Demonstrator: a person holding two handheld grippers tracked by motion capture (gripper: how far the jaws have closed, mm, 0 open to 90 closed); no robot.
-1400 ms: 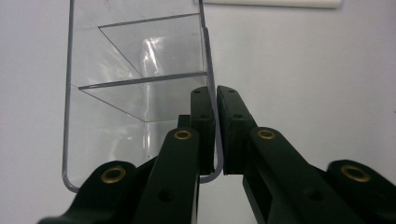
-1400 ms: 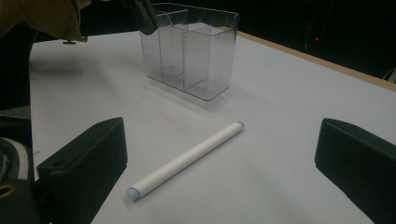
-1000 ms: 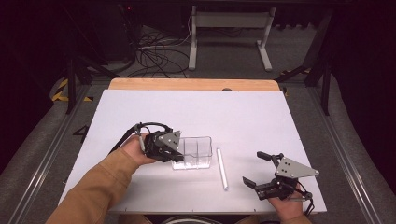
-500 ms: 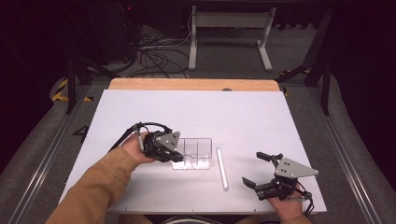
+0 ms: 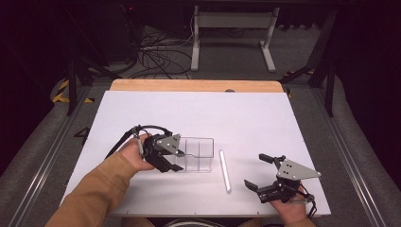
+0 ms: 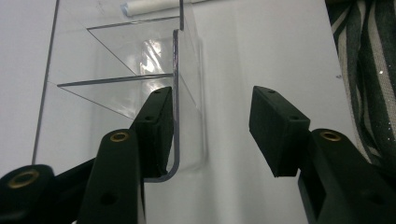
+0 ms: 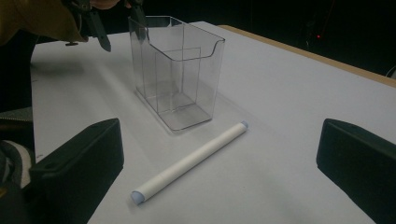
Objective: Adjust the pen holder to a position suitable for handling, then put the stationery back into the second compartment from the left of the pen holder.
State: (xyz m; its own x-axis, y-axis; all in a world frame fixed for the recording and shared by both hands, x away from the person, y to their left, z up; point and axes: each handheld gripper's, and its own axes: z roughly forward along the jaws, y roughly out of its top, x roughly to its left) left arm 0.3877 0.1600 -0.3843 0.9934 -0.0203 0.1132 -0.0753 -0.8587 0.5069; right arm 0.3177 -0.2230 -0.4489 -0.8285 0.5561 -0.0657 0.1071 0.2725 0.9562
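Clear plastic box with inner dividers [image 5: 198,154], standing upright on the white table [image 5: 246,118], a little left of the middle and toward the near edge. Open at the top, with a scooped cut-out in one wall, seen well in the right gripper view [image 7: 180,70]. Left tongs [image 5: 174,160] at the box's left end, held in a hand with a tan sleeve [image 5: 94,194]. Jaws just now opening, standing apart at a middling width, astride the box's end wall. In the left gripper view [image 6: 212,130], one pad [image 6: 156,126] flat against the clear wall or just beside it, the other pad [image 6: 275,128] well apart from it with bare table between; no squeeze on the wall. White cylindrical marker with pale blue ends [image 5: 225,170] lying flat on the table just right of the box, apart from it, running roughly toward and away from the near edge. Same marker in the right gripper view [image 7: 189,161], lying slantwise in front of the box, not touching it. Right tongs [image 5: 257,171] near the table's right front corner, jaws spread wide, nothing between them, pointing left toward the marker but well short of it. Grey three-cornered plate on top, black cable trailing behind. Wooden table edge [image 5: 194,85] along the far side, dark floor with cables and a metal stand beyond.
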